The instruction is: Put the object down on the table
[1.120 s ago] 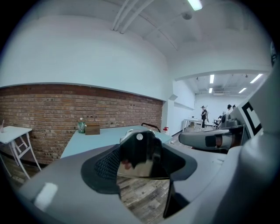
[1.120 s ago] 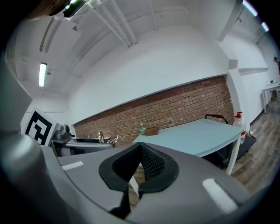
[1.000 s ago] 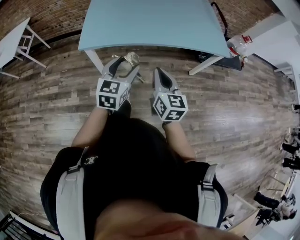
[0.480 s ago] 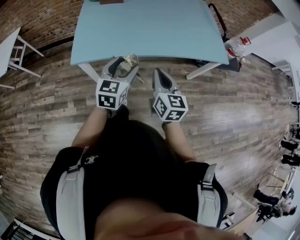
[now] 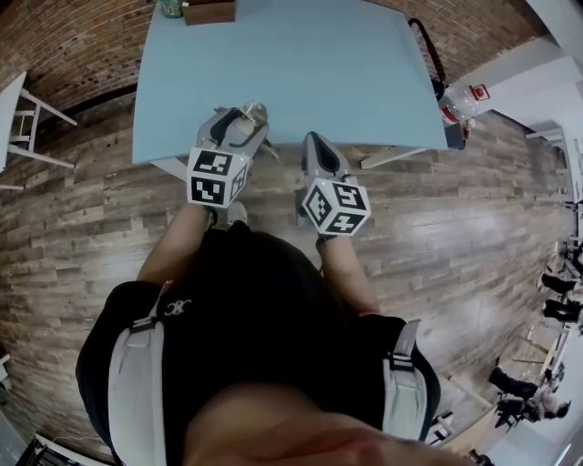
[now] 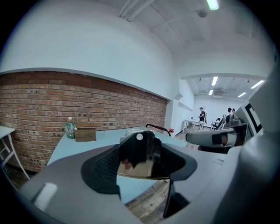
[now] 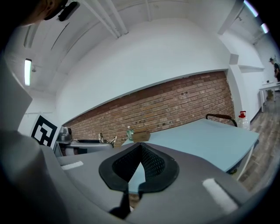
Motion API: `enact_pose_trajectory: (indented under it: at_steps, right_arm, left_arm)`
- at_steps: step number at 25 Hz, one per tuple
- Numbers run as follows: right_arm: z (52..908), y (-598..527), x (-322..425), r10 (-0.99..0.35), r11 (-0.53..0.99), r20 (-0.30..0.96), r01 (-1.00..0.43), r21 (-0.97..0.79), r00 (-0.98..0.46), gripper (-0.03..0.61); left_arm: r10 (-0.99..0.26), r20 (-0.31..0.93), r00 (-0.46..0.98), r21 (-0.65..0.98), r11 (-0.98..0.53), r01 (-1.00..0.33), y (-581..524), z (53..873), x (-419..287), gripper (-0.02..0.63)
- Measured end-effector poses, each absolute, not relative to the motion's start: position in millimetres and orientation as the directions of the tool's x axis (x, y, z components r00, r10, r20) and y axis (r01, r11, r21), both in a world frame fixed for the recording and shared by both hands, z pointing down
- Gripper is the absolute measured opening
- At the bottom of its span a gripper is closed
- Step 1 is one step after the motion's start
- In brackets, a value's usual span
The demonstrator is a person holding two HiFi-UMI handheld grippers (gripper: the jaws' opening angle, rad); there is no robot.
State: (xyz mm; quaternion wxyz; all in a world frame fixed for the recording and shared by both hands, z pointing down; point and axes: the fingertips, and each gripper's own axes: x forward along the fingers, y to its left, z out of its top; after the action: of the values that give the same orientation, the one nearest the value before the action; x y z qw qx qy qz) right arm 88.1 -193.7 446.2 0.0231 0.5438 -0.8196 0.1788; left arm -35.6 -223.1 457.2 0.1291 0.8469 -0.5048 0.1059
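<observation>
My left gripper (image 5: pixel 239 123) is shut on a small shiny metal object (image 5: pixel 255 113) that sticks out past its tips, just over the near edge of the light blue table (image 5: pixel 301 64). In the left gripper view the object (image 6: pixel 139 164) fills the gap between the dark pads, and its mirror surface reflects the room. My right gripper (image 5: pixel 311 139) is shut with nothing in it, beside the left one at the table's near edge. In the right gripper view its pads meet at a point (image 7: pixel 139 146), with the left gripper and the metal object (image 7: pixel 106 140) to the left.
A green bottle (image 5: pixel 169 7) and a brown box (image 5: pixel 208 11) stand at the table's far edge by the brick wall. A white table (image 5: pixel 18 100) stands to the left, and a black chair frame (image 5: pixel 424 41) and a clear jug (image 5: pixel 460 100) to the right. The floor is wood planks.
The table has come nearer as the person walked up to it. Both grippers now reach its near edge instead of hanging over the floor. Neither grip has changed.
</observation>
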Motion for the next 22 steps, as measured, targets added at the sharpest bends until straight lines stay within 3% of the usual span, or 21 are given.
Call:
enact_pose_trajectory:
  at_steps: [12, 22]
  right_arm:
    - [449.6, -279.8, 71.9, -0.882, 0.332, 0.241, -0.896, -0.294, -0.406, 0.012]
    - [447.4, -321.4, 99.7, -0.866, 0.351, 0.266, -0.894, -0.279, -0.423, 0.012]
  left_arm:
    - [-0.827, 0.337, 0.45, 0.125, -0.434, -0.892, -309.7, 468.9, -64.6, 0.284]
    - [-0.835, 0.39, 0.389, 0.141, -0.363, -0.921, -352.3, 495.1, -57.8, 0.284]
